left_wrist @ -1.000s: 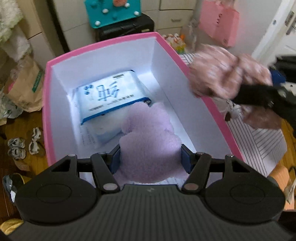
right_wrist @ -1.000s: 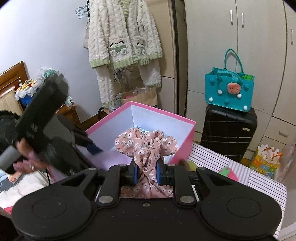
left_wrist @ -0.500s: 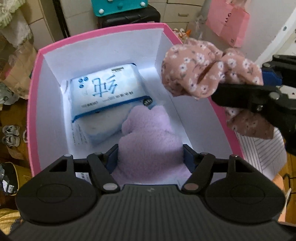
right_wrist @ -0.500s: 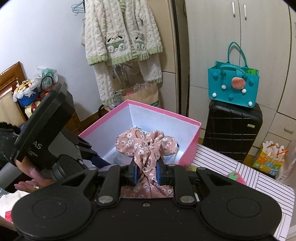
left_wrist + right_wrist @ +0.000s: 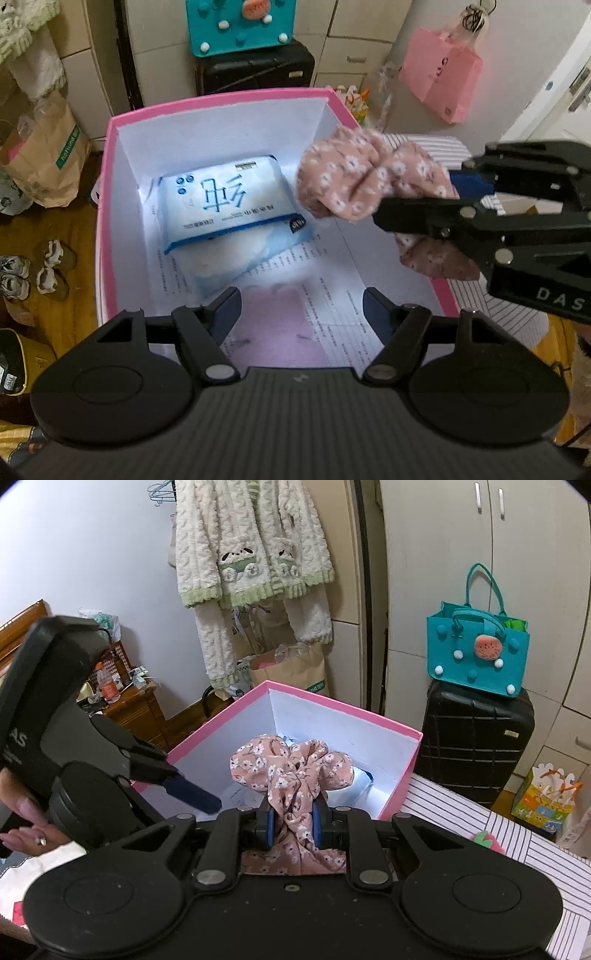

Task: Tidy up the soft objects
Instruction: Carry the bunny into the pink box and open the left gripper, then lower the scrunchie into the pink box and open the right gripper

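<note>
Since 1 s ago the left tongs [image 5: 301, 308] let go of the lilac plush [image 5: 275, 332]: jaws now wide, w/ nothing between them, and the plush lies on the floor of the pink box [image 5: 221, 98] at its near end, just below the pads. Right tongs [image 5: 291, 821] have come in over the box's right rim, clamped narrow on the floral scrunchie [image 5: 286, 766], which bunches out past the pads and hangs above the box interior, not touching anything inside.

Step in hand, as I read it: dropping the scrunchie into the box w/ the other soft items. Next move prob. calls for carrying it a bit further inward and lower, then opening the right tongs so it falls on free floor between the plush and the right wall.

Also in the box: a blue-white tissue pack [image 5: 225, 201] toward the far end, on a printed paper lining. Box sits at the edge of a striped worktop [image 5: 524, 853].

Around: teal felt bag [image 5: 478, 657] on a black suitcase [image 5: 476, 746], fleece pyjamas [image 5: 251, 561] hanging on the wall, pink paper bag [image 5: 441, 75]. Main obstacle is the left tongs, close beside the drop zone; should back off.
</note>
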A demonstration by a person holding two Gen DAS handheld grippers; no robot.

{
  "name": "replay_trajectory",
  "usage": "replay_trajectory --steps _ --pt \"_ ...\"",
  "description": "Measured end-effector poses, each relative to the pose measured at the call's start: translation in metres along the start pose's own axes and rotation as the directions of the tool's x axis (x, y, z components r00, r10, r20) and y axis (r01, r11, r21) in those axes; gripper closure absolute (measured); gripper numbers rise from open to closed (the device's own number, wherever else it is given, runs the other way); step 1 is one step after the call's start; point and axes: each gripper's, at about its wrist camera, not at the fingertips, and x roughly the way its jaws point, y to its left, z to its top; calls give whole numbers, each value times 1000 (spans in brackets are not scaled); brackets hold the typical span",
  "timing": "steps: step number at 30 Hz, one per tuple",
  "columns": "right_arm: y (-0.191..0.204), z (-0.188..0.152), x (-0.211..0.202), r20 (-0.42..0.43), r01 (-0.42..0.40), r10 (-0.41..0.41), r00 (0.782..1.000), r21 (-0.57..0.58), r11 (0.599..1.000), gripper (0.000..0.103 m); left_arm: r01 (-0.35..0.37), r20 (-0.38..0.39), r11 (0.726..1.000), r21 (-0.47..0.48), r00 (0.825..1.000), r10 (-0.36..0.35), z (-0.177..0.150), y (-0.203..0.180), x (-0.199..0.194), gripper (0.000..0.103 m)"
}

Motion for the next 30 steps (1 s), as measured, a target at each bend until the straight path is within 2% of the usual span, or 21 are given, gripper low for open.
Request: replay_trajectory --steps 6,11,16,18,20,23,25,27,30 --pt "11 5 8 -53 -9 6 999 -48 999 80 -18 62 1000 12 998 17 -11 16 -38 31" --pt "32 12 42 -125 -48 33 992 -121 992 79 -47 136 999 -7 990 48 -19 29 -65 31" --pt "50 15 79 -203 -139 97 974 -208 968 75 -44 126 998 -34 991 48 -26 37 -64 33" --pt "52 17 90 -244 -177 132 961 -174 969 75 -74 134 996 -44 988 79 -27 41 -64 33" --pt "49 19 99 -277 -193 159 948 -100 976 75 -62 141 996 -69 987 72 -27 49 -66 32" --pt "39 19 106 -276 -187 184 943 14 982 72 -71 157 993 -92 984 85 -28 54 -70 32" --pt "31 18 104 -259 -229 247 934 95 969 68 -77 163 992 -98 982 92 -29 55 -72 32" --pt "22 16 99 -237 -291 329 914 182 939 59 -82 168 991 -103 981 99 -30 54 -72 32" --pt "15 10 83 -207 -333 379 902 223 916 55 -81 165 990 -112 981 99 -30 52 -71 32"
